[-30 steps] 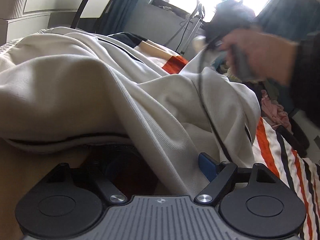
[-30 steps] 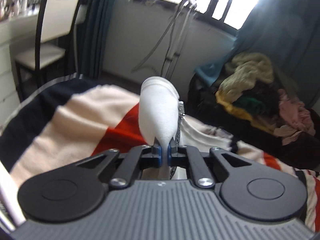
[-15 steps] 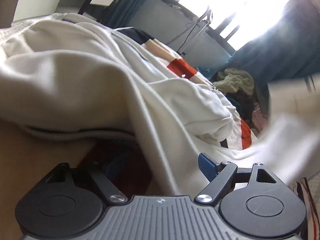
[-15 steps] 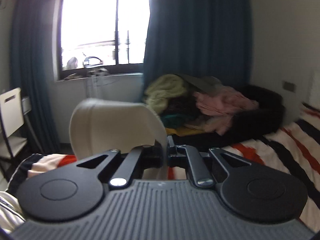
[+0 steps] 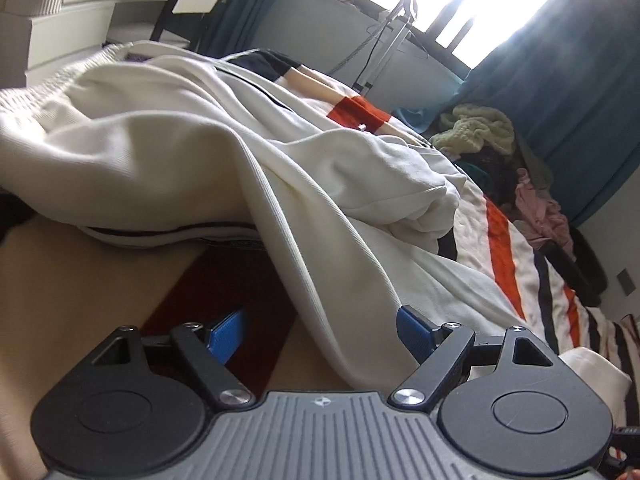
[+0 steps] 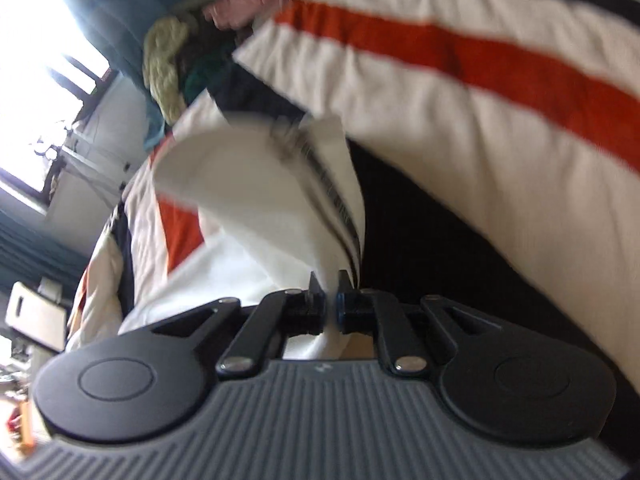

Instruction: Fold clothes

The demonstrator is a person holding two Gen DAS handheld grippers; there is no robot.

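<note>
A: Left wrist view. The white garment (image 5: 192,148) lies heaped and rumpled on the striped bed (image 5: 508,248). 1 long fold runs down from the heap and passes between the fingers of the left tool (image 5: 316,332). Both blue pads (image 5: 412,330) stand wide apart, gripping nothing; the cloth only drapes through the gap.

B: How will it handle?

A: Soft, fairly thick knit by the look of it. It sags under its own weight and holds no shape. It is light enough for 1 tool, I judge, but a lifted part will drag the rest. Dark piping (image 5: 168,234) marks a hem at the underside of the heap. That doubled edge looks the best hold, since it won't stretch or slip like the open panel.

B: Right wrist view?

A: Blurred and tilted. The right tool (image 6: 329,304) is pinched narrow on a thin edge of the same garment (image 6: 256,200). The cloth rises from the pads and curls over in a loose flap, clear of the bed. A ribbed or zippered strip (image 6: 332,196) runs along the flap's right edge, near the grip.

B: Risk?

A: The hold is shallow. A soft knit can creep out of it if tugged, so a pinch deeper in or on the strip would be surer. A pile of other clothes (image 5: 480,132) sits by the curtain, well apart.
</note>
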